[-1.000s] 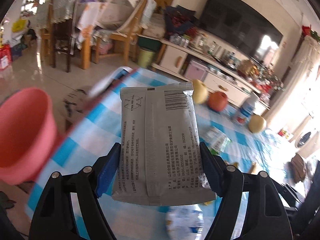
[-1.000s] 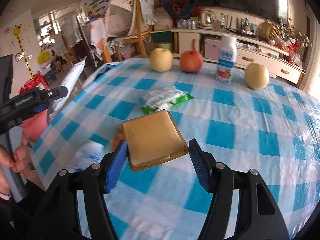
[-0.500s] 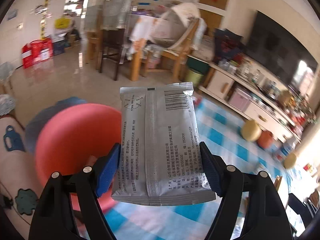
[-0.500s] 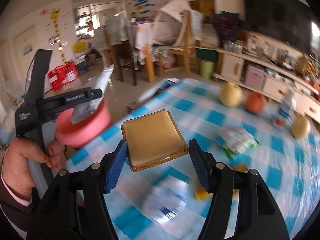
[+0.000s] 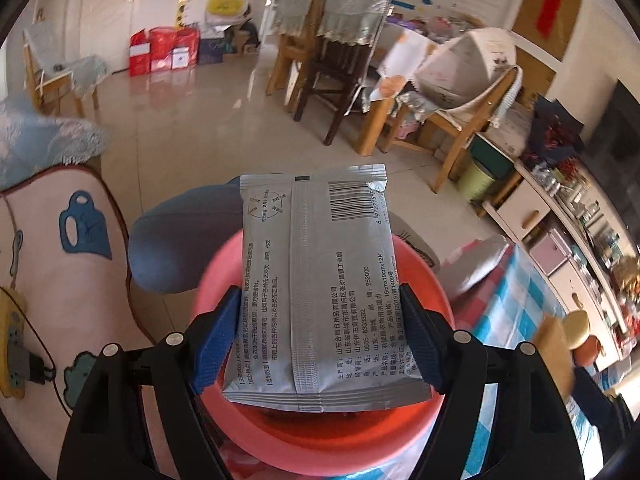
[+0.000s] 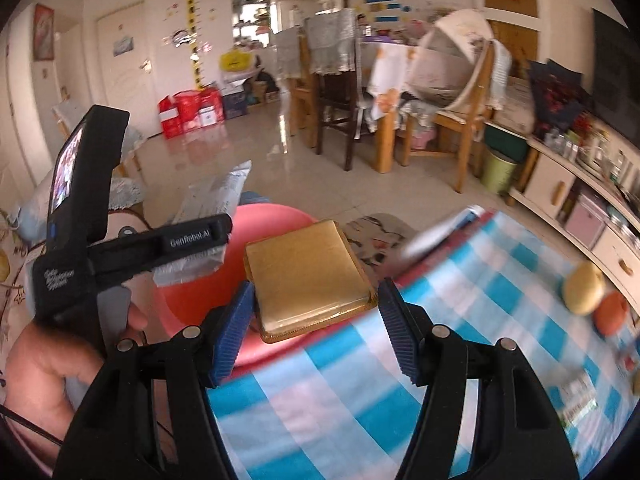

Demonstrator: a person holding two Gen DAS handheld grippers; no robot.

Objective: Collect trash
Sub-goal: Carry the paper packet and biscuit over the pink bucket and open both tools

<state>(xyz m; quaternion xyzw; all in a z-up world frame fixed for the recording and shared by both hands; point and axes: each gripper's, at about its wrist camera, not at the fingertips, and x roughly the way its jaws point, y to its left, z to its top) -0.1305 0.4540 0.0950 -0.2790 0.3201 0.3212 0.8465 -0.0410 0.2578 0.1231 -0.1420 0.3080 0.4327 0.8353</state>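
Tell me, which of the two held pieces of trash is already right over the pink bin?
The silver packet in the left gripper hangs over the pink bin. The gold box in the right gripper sits at the bin's edge.

Right hand-held gripper (image 6: 314, 322) has a gold packet (image 6: 308, 278) pinched between its blue pads, over the worktop (image 6: 360, 392) edge. Left hand-held gripper (image 6: 192, 236) holds a silver pouch (image 6: 212, 196) above the pink bin (image 6: 264, 220).

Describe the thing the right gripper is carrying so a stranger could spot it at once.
Start at the blue-and-white checked table and go to its near left edge, where a pink bin stands just beyond. The right gripper holds a flat golden-brown square packet there. Its plain glossy gold face sets it apart from the silver printed pouch in the left gripper beside it.
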